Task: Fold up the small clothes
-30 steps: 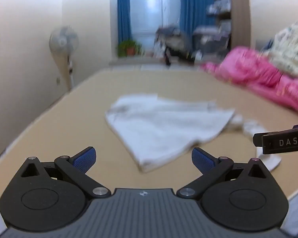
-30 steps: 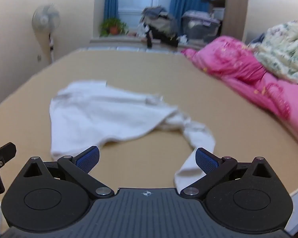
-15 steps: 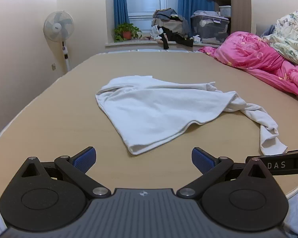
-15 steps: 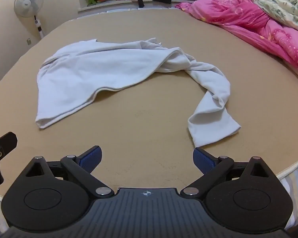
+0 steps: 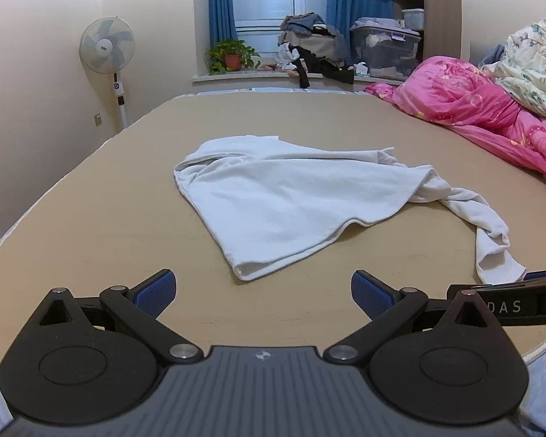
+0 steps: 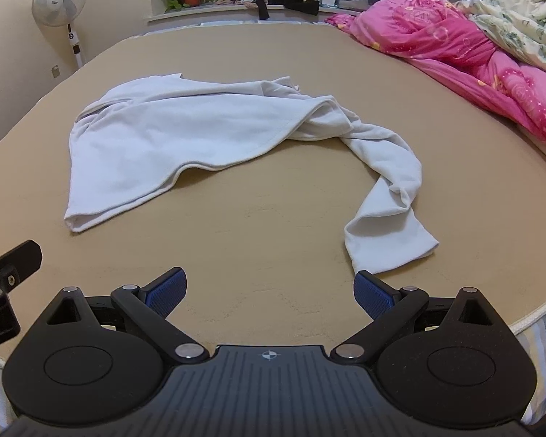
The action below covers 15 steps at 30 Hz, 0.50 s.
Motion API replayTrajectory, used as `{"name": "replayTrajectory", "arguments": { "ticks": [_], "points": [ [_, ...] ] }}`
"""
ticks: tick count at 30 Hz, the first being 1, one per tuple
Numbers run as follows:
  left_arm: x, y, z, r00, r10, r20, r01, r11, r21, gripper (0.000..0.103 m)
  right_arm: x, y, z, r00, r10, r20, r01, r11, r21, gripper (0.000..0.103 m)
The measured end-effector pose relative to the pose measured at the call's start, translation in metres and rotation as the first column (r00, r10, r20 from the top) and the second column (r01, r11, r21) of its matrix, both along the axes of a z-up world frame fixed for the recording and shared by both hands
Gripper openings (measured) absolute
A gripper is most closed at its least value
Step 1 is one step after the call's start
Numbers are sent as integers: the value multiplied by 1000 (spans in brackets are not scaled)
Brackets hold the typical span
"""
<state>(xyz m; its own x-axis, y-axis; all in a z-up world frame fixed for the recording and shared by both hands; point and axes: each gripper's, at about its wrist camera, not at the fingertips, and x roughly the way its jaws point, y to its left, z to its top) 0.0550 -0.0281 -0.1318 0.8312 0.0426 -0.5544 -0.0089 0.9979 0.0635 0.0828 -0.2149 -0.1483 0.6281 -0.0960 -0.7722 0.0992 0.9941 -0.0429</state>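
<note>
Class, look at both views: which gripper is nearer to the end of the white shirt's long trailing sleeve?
Right. The right gripper has the sleeve end just ahead of its right finger. The left gripper faces the shirt's body corner, with the sleeve end off to its right.

A home bedroom: pink quilt [image 5: 473,109] on the bed [image 5: 91,218], standing fan [image 5: 107,45], curtained window.

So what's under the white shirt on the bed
The white shirt lies straight on the tan bed surface, which shows all around it. Its folded body hides whatever is directly beneath; no bulge suggests anything there.
</note>
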Motion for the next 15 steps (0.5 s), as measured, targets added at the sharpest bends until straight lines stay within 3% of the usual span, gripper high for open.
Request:
{"name": "replayTrajectory", "arguments": {
  "ticks": [15],
  "points": [
    [1, 1, -2, 1000, 6, 5, -6, 1000, -3, 103, 1, 4, 0, 1000, 0, 5, 0, 1000, -19, 98]
  ]
}}
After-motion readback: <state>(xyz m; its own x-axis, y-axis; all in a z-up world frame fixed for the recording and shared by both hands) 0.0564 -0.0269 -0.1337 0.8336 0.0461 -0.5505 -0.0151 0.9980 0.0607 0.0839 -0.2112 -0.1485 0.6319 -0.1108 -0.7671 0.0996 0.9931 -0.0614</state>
